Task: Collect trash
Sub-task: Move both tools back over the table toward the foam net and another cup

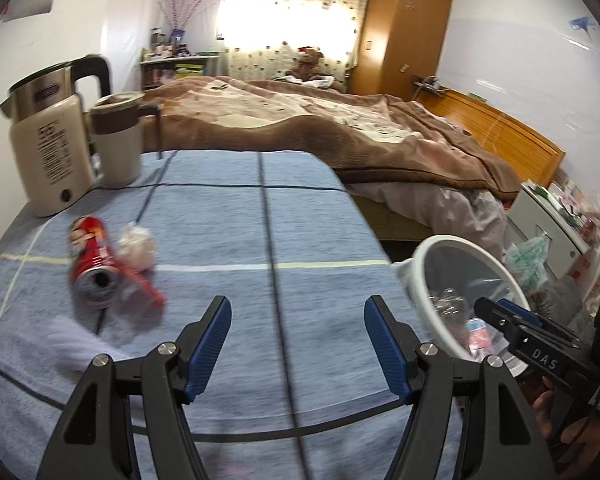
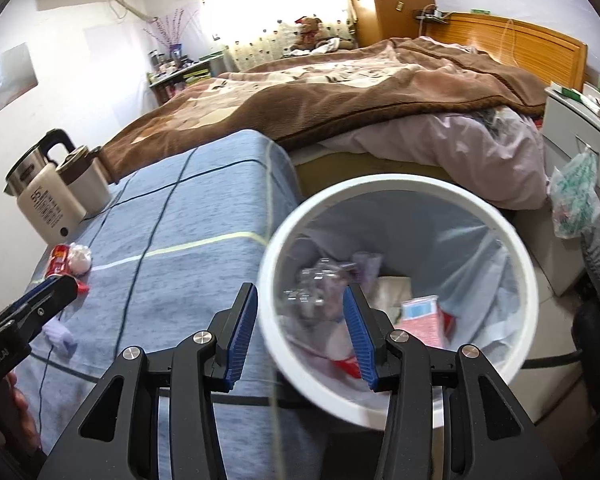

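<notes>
A red can (image 1: 92, 264) lies on its side on the blue checked tablecloth (image 1: 260, 240), touching a crumpled white paper ball (image 1: 138, 246) and a red wrapper (image 1: 150, 290). A pale lavender scrap (image 2: 58, 334) lies nearer the front edge. My left gripper (image 1: 298, 300) hangs open over the cloth, right of the can, with nothing between its fingers. A white bin (image 2: 516, 264) with a clear liner stands off the table's right edge; it holds clear plastic (image 2: 316, 280) and a pink packet (image 2: 420, 316). My right gripper (image 2: 299, 289) is open above the bin's near rim, and its pads do not press on it.
A steel and cream kettle (image 1: 48, 140) and a cream jug (image 1: 116, 140) stand at the table's far left. A black cable (image 1: 268, 208) runs across the cloth. Behind lies a bed with a brown blanket (image 1: 340, 120). A white cabinet (image 2: 580, 128) and a plastic bag (image 2: 576, 200) stand to the right.
</notes>
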The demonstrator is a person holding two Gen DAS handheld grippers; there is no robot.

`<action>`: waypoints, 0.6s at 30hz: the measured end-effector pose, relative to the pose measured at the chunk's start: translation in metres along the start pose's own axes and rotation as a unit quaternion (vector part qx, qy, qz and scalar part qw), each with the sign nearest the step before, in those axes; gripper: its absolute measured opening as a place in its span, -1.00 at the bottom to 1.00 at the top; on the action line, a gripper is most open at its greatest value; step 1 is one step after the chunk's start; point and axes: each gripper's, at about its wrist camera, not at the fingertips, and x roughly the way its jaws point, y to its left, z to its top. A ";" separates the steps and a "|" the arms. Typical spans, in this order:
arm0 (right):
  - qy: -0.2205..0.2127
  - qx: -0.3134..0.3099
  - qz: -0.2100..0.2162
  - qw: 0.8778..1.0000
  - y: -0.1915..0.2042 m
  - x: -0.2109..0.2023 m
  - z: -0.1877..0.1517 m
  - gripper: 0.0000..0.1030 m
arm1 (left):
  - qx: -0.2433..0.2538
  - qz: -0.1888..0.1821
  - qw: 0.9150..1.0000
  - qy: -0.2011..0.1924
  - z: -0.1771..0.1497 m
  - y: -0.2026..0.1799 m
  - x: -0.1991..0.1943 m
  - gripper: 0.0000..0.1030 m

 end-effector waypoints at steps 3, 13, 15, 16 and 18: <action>0.003 -0.017 0.012 1.000 0.019 0.004 -0.002 -0.11 | -0.010 0.021 1.000 -0.005 -0.002 0.022 -0.008 0.38; 0.023 -0.064 0.049 0.996 0.078 0.021 -0.013 -0.11 | -0.069 0.101 0.992 0.025 -0.029 0.098 -0.022 0.48; 0.022 -0.074 0.053 0.996 0.086 0.021 -0.014 -0.11 | -0.088 0.111 0.989 0.045 -0.038 0.108 -0.020 0.49; 0.021 -0.078 0.056 0.995 0.091 0.021 -0.015 -0.11 | -0.097 0.108 0.988 0.053 -0.041 0.113 -0.018 0.49; 0.022 -0.083 0.059 0.995 0.100 0.022 -0.016 -0.11 | -0.118 0.106 0.985 0.060 -0.044 0.121 -0.014 0.49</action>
